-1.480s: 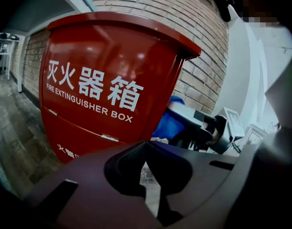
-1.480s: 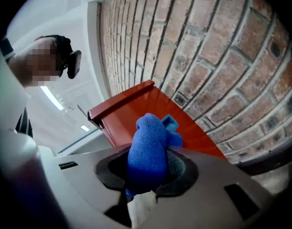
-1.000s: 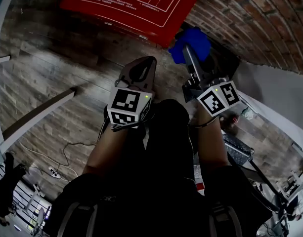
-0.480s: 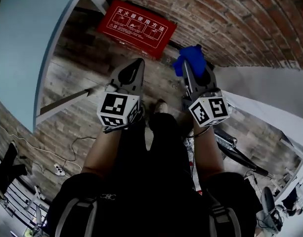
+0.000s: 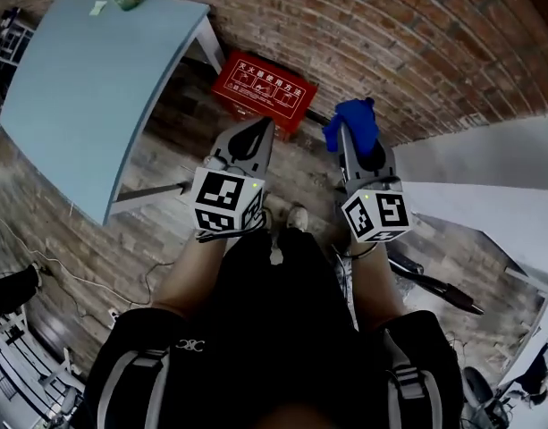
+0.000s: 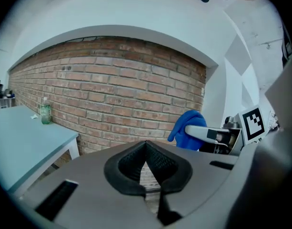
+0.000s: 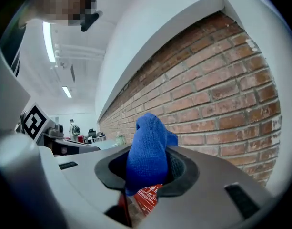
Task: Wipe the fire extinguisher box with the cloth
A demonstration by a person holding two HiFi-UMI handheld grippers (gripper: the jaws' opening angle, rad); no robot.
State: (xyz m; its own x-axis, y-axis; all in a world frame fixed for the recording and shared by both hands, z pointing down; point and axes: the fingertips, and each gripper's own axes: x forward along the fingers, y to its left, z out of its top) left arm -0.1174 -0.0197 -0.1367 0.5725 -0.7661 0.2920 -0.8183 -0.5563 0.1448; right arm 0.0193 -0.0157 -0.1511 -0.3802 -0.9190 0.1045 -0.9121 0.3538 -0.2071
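The blue cloth [image 7: 146,151] was held pinched between the jaws of the right gripper [image 5: 351,143]. The left gripper [image 6: 146,147] was pressed together with nothing in it. The red fire extinguisher box [image 5: 265,89] was seen low against the brick wall [image 5: 408,52], beside a pale blue surface [image 5: 86,88], apart from both grippers.

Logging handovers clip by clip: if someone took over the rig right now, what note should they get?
Left gripper: shut, empty, held in the air.
Right gripper: shut on the blue cloth, bunched between its jaws.
Fire extinguisher box: on the floor against the brick wall, ahead of both grippers; the cloth is not touching it.
Done: cloth in hand.
Left: bring the cloth to the box and wipe it.
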